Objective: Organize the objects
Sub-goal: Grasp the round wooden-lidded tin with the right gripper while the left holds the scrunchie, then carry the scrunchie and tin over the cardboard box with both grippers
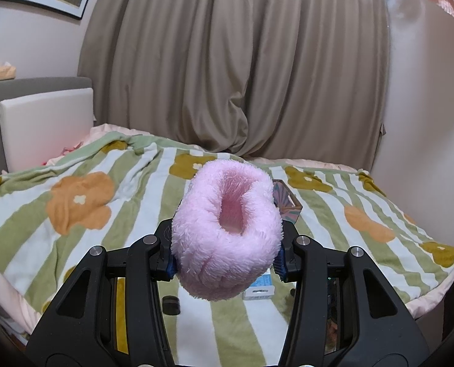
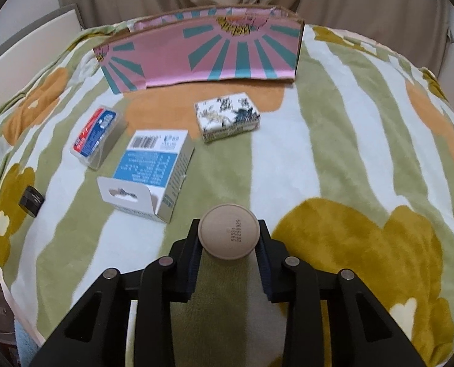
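My left gripper (image 1: 226,260) is shut on a fluffy pink ring-shaped item (image 1: 227,229), held above the bed. My right gripper (image 2: 229,238) is shut on a round beige jar (image 2: 228,235), its printed bottom facing the camera, low over the blanket. A pink and teal open cardboard box (image 2: 214,52) stands at the far side of the bed; its corner shows behind the pink item in the left wrist view (image 1: 285,202). On the blanket lie a white and blue carton (image 2: 153,168), a floral box (image 2: 228,116), a red and blue clear case (image 2: 96,136) and a small black cylinder (image 2: 31,203).
The bed carries a green-striped flower blanket (image 2: 349,153). A white headboard cushion (image 1: 43,125) stands at the left, brown curtains (image 1: 242,61) behind, and a wall at the right. The black cylinder (image 1: 170,304) and the carton (image 1: 259,289) also show below the left gripper.
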